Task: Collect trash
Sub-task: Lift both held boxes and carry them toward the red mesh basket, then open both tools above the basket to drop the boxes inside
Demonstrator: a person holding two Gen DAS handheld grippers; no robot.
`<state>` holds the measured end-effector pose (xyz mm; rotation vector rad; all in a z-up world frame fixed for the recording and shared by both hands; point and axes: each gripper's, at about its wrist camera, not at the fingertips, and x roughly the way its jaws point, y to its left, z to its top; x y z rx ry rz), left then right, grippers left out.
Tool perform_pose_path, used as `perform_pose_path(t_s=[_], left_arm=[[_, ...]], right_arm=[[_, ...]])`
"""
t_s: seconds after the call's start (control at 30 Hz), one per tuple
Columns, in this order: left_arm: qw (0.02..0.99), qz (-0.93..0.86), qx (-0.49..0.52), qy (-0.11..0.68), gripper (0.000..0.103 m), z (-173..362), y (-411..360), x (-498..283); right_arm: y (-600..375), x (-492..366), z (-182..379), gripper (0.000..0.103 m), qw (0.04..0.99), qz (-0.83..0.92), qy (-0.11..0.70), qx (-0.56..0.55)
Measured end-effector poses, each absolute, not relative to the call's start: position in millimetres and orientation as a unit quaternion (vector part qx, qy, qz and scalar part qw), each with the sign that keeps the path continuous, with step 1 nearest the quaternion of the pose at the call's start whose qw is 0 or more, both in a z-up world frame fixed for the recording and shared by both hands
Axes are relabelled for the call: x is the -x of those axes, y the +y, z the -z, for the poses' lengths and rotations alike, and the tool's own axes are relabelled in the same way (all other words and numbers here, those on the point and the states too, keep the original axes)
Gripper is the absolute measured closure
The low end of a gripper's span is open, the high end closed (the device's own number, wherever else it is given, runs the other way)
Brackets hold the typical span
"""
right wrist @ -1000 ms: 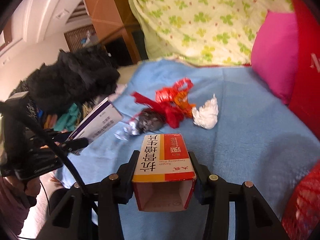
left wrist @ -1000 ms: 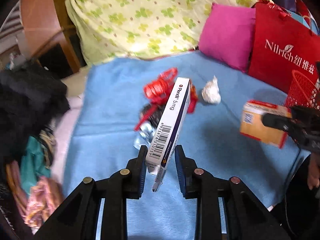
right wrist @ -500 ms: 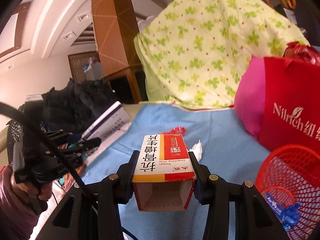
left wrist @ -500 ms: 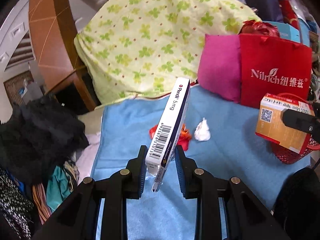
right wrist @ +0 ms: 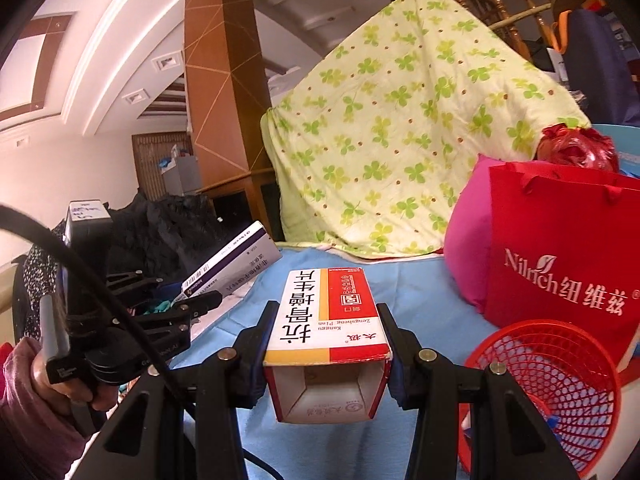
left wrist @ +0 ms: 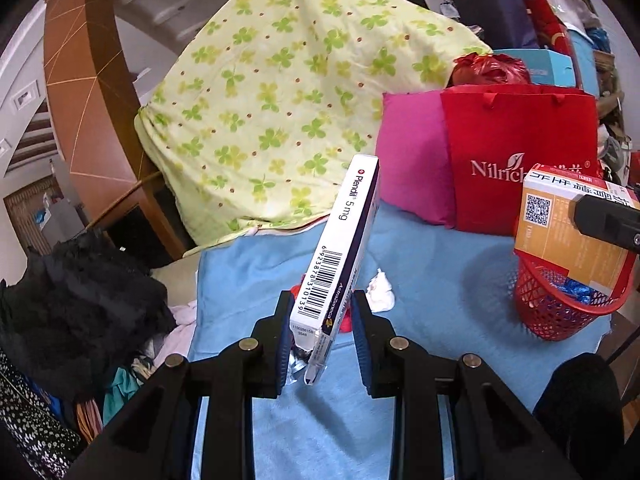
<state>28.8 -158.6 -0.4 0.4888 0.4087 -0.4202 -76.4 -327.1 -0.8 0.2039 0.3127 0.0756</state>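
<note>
Gripping a slim white and purple carton [left wrist: 340,252] by its near end, the left gripper [left wrist: 320,332] has its jaws drawn narrow on the pack, which sticks up and away from the pads, tilted a little to the right. "Plendil 5 mg" reads along its edge above a barcode, and a bit of silver foil [left wrist: 294,364] pokes out of the open near end between the pads. Over on the right, the right gripper [right wrist: 326,344] clamps a wider box [right wrist: 328,316], red, white and yellow, with its open flap end facing the camera; the pads press on both long sides. Large Chinese characters run along its top, with "Kanggu Zengsheng Pian" in small print beside them. From the left wrist view that box carries a QR code and hangs above the far rim of the red mesh basket [left wrist: 560,312], which stands on the blue cloth [left wrist: 440,264] with something blue inside. Behind the basket stands a red paper bag [left wrist: 520,152] printed "Nilrich" with Chinese characters, a pink cushion [left wrist: 412,160] just left of it. A crumpled white tissue [left wrist: 380,288] lies on the cloth beyond the left jaws, with a scrap of red wrapper [left wrist: 295,290] nearby, mostly hidden by the carton.
</note>
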Motion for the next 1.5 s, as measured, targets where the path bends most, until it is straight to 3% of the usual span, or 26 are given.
perform_pose_path(t_s=[0.9, 1.37, 1.4, 1.5], left_arm=[[0.889, 0.289, -0.301, 0.186, 0.073, 5.8, -259.1, 16.1], [0.803, 0.436, -0.300, 0.275, 0.069, 43.7, -349.0, 26.0], [0.799, 0.441, -0.298, 0.278, 0.066, 45.9, -354.0, 24.2], [0.794, 0.440, -0.310, 0.284, 0.058, 60.5, -377.2, 23.2]], right_arm=[[-418.3, 140.2, 4.7, 0.053, 0.979, 0.043, 0.112, -0.164], [-499.6, 175.8, 42.2, 0.052, 0.949, 0.135, 0.128, -0.257], [-504.2, 175.7, 46.4, 0.051, 0.945, 0.137, 0.132, -0.265], [-519.2, 171.1, 65.2, 0.029, 0.933, 0.144, 0.152, -0.292]])
